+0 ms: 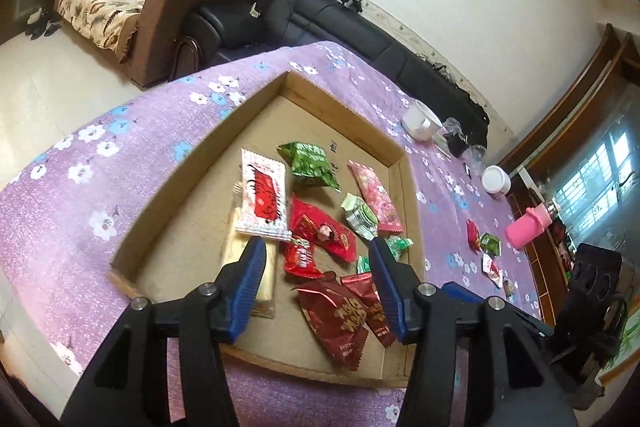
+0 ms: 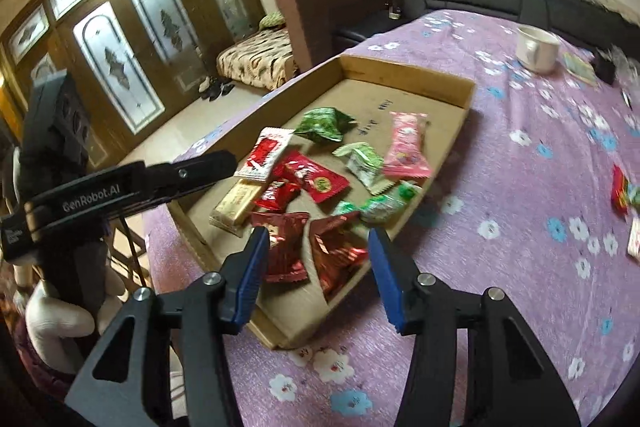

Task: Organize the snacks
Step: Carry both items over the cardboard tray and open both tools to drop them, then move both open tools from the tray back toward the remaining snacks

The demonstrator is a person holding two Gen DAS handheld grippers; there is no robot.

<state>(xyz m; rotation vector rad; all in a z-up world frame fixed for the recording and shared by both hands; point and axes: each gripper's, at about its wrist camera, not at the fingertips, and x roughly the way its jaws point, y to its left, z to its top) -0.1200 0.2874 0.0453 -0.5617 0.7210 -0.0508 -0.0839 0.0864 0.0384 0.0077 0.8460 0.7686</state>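
Observation:
A shallow cardboard tray [image 1: 168, 195] [image 2: 404, 73] sits on the purple flowered tablecloth and holds several snack packets: green [image 1: 310, 163] [image 2: 322, 123], pink [image 1: 374, 195] [image 2: 406, 147], white-and-red [image 1: 262, 201] [image 2: 264, 155], dark red [image 1: 334, 315] [image 2: 336, 251]. My left gripper [image 1: 318, 259] is open and empty above the tray's near part. My right gripper [image 2: 318, 247] is open and empty over the tray's near right corner. The left gripper's body [image 2: 132, 183] shows at left in the right wrist view. A few loose snacks [image 1: 484, 245] [image 2: 622, 191] lie on the cloth right of the tray.
A white mug [image 1: 420, 121] [image 2: 536, 47], clear cups [image 1: 476, 155], a white lid [image 1: 496, 179] and a pink bottle [image 1: 528, 227] stand on the table's far right. A black sofa [image 1: 320, 23] and a brown sofa [image 1: 168, 7] lie behind the table.

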